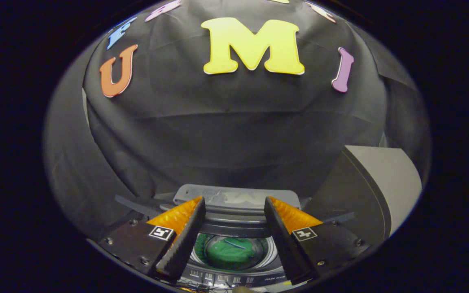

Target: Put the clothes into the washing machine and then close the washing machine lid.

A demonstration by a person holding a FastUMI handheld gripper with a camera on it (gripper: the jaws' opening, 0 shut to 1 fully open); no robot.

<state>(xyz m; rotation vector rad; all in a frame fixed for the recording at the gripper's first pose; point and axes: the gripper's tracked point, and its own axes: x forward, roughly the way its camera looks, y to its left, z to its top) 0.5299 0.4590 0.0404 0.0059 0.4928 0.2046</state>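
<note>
A small top-loading washing machine (pixel 234 219) stands below and just ahead of my fingers. Its round drum opening shows between them, and a green garment (pixel 231 253) lies inside the drum. Behind the opening the grey lid (pixel 236 198) stands raised against the black cloth. My gripper (pixel 234 207) hangs above the machine, open, with a wide gap and nothing between its fingers (pixel 183 240). A strip of control buttons (pixel 226 280) runs along the machine's near edge.
A grey box-like appliance (pixel 375 183) stands close to the right of the washing machine. The black booth cloth (pixel 234 130) hangs right behind the machine.
</note>
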